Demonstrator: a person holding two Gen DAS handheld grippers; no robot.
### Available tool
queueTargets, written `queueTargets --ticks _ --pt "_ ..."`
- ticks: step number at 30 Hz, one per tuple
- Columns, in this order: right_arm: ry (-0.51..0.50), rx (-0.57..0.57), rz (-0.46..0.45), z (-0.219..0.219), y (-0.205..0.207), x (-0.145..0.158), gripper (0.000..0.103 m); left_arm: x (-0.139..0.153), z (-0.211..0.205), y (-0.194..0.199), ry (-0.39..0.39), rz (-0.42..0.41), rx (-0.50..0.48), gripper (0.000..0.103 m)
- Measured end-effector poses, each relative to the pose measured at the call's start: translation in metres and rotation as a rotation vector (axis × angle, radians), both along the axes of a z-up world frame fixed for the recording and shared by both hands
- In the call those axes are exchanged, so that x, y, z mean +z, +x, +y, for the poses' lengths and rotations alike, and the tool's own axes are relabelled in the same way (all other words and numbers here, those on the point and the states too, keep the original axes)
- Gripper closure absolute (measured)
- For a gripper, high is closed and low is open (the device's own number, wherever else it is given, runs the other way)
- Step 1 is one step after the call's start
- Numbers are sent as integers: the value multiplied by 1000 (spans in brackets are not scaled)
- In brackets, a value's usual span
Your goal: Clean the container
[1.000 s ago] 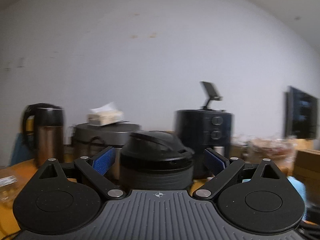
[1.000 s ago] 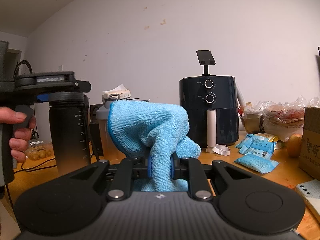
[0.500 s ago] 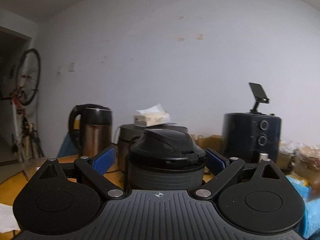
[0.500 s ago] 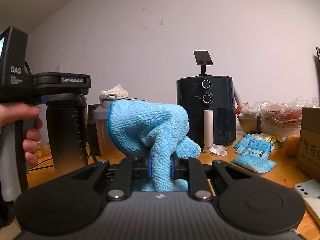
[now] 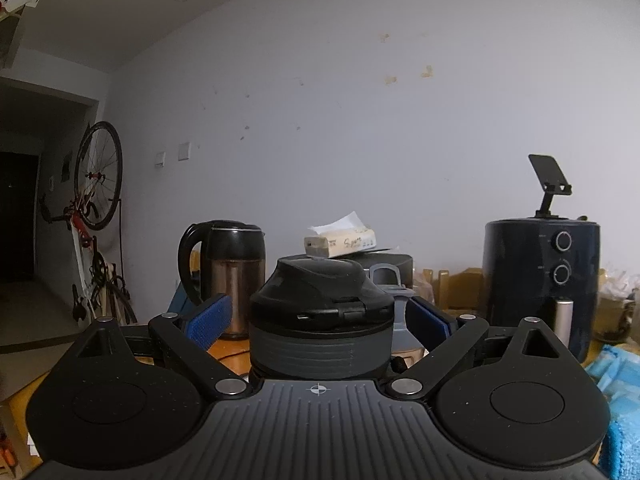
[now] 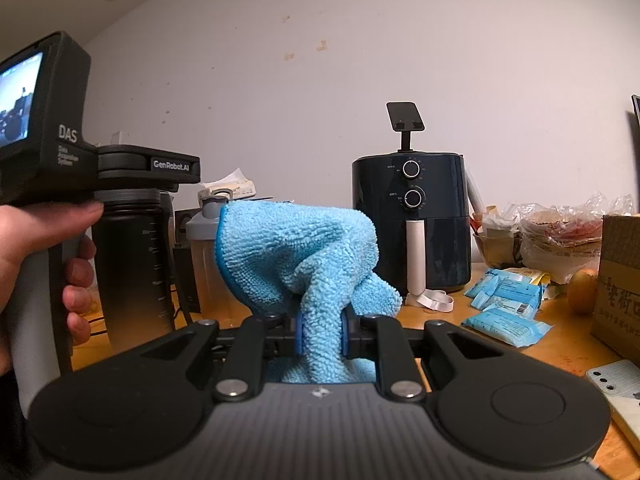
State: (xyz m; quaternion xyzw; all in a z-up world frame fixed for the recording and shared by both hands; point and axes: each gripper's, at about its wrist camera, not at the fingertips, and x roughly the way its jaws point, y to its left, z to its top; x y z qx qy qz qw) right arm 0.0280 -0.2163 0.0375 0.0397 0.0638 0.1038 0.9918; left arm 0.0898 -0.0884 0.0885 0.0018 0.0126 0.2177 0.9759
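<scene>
My left gripper point(image 5: 318, 318) is shut on a tall dark bottle with a black flip lid point(image 5: 320, 304), gripping it just under the lid. In the right wrist view the same bottle point(image 6: 134, 264) hangs upright at the left, held by the left gripper's body point(image 6: 148, 166) above the table. My right gripper point(image 6: 322, 334) is shut on a light blue microfibre cloth point(image 6: 296, 256), which bunches up above the pads, just right of the bottle. A corner of the cloth shows in the left wrist view point(image 5: 618, 368).
On the wooden table point(image 6: 460, 336) stand a dark air fryer point(image 6: 410, 220) with a phone stand on top, a grey shaker bottle point(image 6: 204, 240), a kettle point(image 5: 228, 268), a cooker with a tissue pack point(image 5: 340, 240), blue packets point(image 6: 504, 304), bags and a cardboard box point(image 6: 618, 276).
The left gripper with the bottle has swung left, so the kettle and a bicycle by the doorway came into view. In the right view it moved closer. The right gripper and cloth stayed put.
</scene>
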Motion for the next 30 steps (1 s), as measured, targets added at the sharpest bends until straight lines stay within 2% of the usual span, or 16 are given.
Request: queueTargets --ticks 2,3,4,7,16,30 --pt "-1 0 -2 0 0 0 90 -1 0 1 -7 4 6 10" --pt "-2 0 -2 0 0 0 90 -1 0 2 -7 5 9 15" --pt "-2 0 -2 -1 -1 0 90 -1 0 2 -6 7 11 25" --pt "-3 -3 -1 -2 0 1 90 -2 1 1 -9 13 -2 34" --pt "-3 -4 -1 -2 -1 1 90 -3 5 0 -1 17 -40 35" --pt "-5 -14 -4 -4 1 2 90 -8 31 -3 35 -1 -236 35"
